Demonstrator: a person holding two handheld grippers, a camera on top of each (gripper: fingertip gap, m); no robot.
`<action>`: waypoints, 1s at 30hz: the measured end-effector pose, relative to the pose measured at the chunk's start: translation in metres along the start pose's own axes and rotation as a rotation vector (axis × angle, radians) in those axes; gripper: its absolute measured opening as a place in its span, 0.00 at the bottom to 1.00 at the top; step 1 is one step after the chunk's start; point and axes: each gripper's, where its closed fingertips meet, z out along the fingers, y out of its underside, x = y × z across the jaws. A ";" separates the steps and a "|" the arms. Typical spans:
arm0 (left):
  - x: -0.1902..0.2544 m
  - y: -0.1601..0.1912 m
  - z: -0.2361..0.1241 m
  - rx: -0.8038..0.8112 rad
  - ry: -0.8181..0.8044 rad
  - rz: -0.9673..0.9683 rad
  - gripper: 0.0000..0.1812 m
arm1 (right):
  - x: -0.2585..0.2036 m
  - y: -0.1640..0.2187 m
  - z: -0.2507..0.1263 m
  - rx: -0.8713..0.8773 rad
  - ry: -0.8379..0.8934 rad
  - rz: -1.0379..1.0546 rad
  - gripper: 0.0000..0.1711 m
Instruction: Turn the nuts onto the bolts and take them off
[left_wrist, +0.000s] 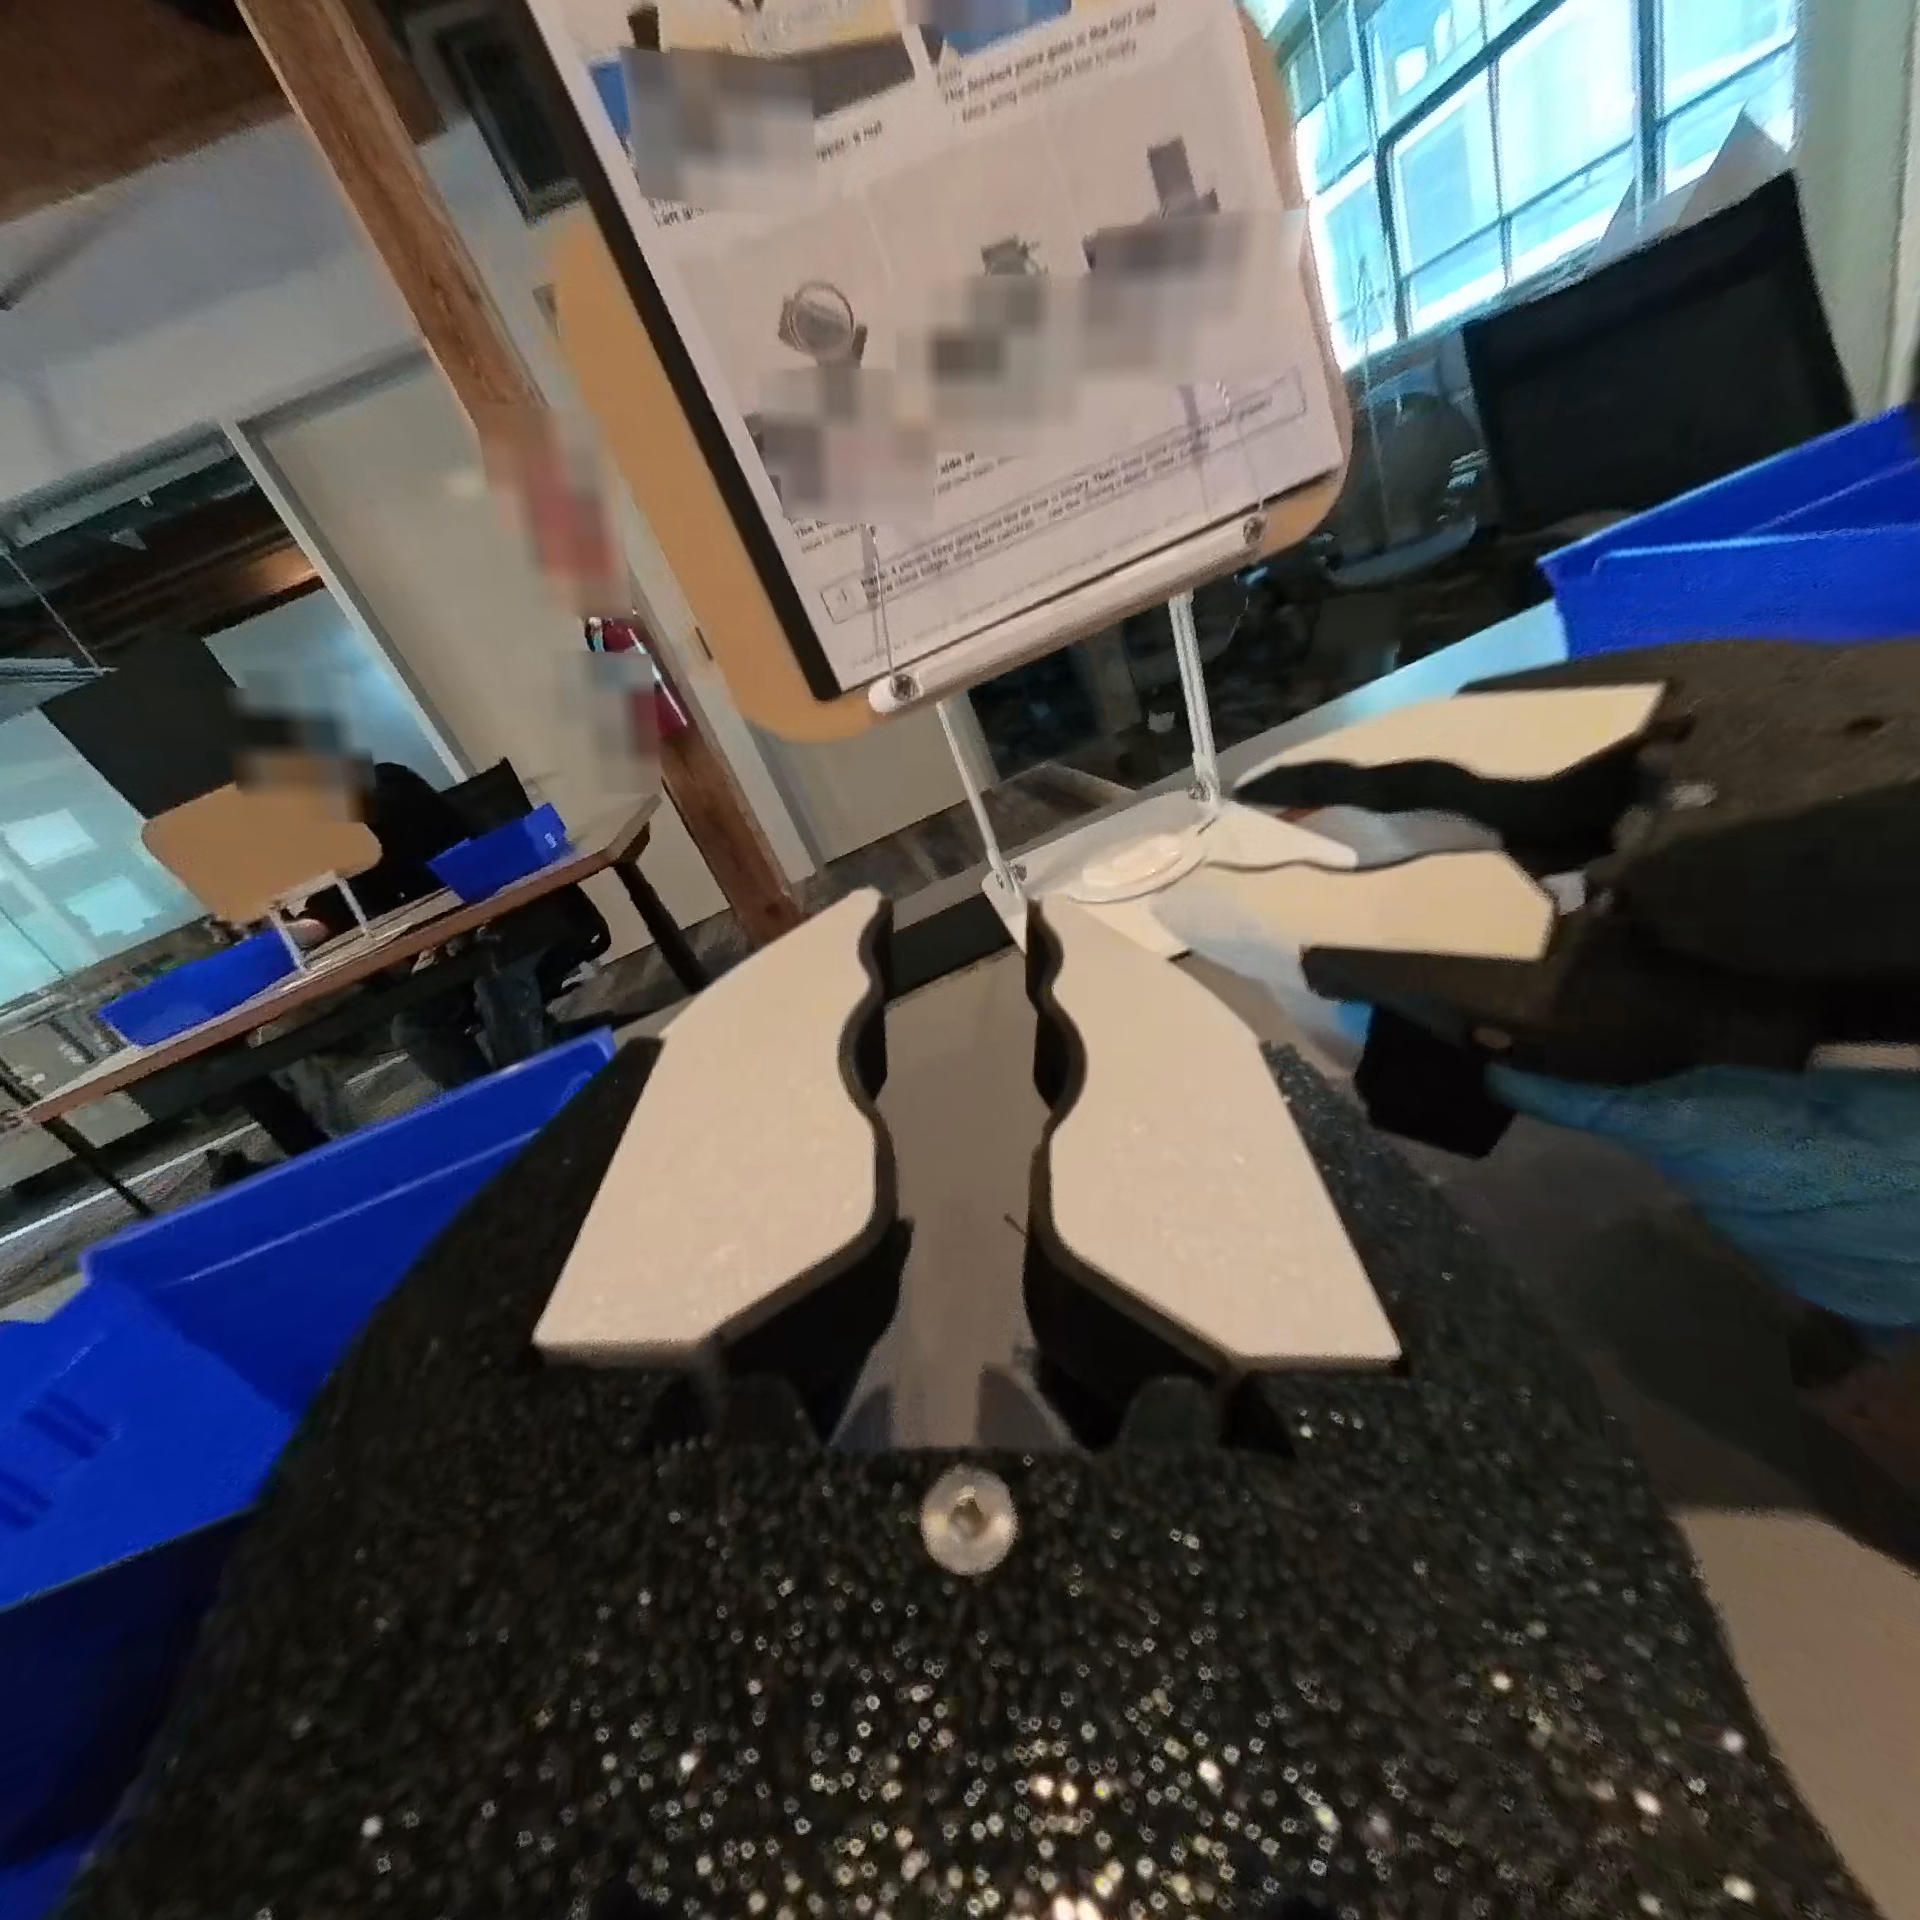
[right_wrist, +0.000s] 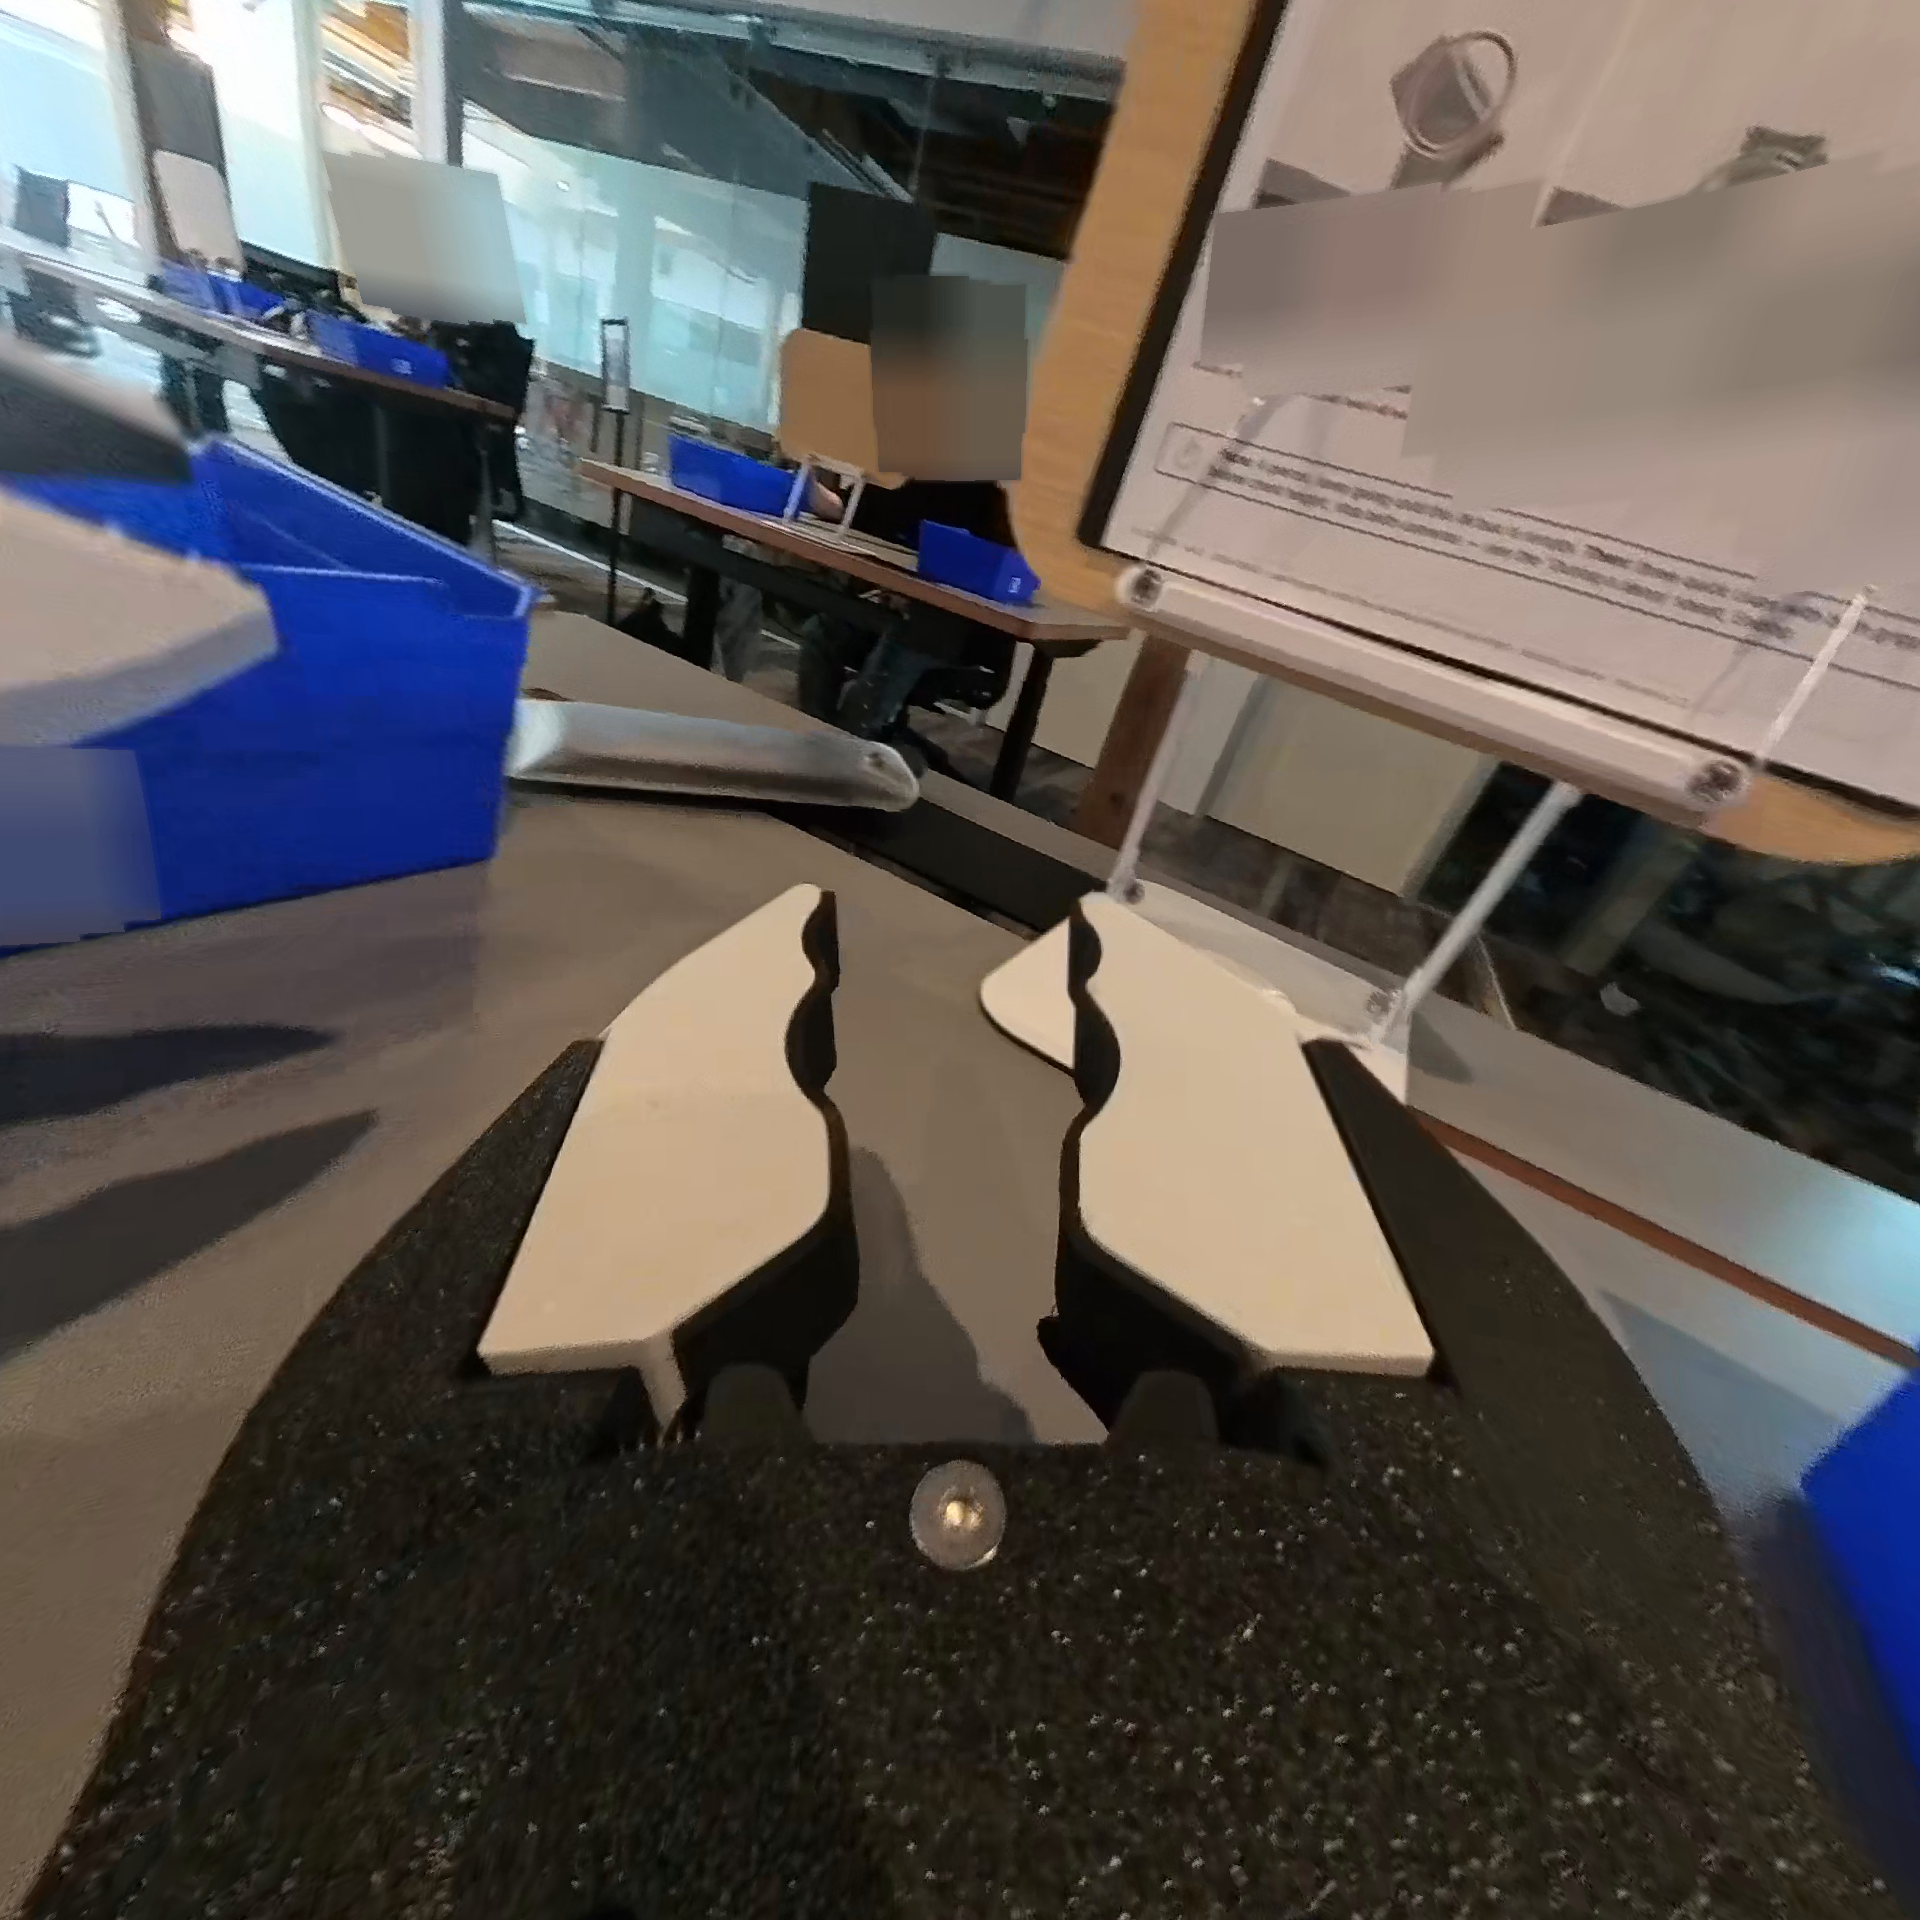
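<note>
The left gripper (left_wrist: 958, 920) pointed forward and slightly up, its two white-faced fingers (left_wrist: 748, 1122) parted by a narrow gap with nothing between them. The right gripper (right_wrist: 951, 914) was held level, jaws spread a little wider and also empty. In the left wrist view it reached in from the right, tilted on its side, held by a blue-gloved hand (left_wrist: 1704, 1174).

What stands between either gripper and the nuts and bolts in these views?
Cannot tell: no nuts or bolts show. The left gripper and right gripper are open, empty, above the bare grey tabletop.
</note>
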 end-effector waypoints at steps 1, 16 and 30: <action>-0.001 -0.002 -0.003 0.006 0.005 -0.005 0.13 | -0.005 -0.002 0.001 0.005 -0.018 -0.018 0.24; -0.002 0.030 -0.006 0.100 0.209 -0.043 0.10 | -0.108 -0.105 0.078 0.101 -0.812 -0.267 0.14; -0.012 0.040 -0.003 0.065 0.248 -0.166 0.10 | -0.263 -0.059 0.128 -0.438 -1.535 -0.687 0.13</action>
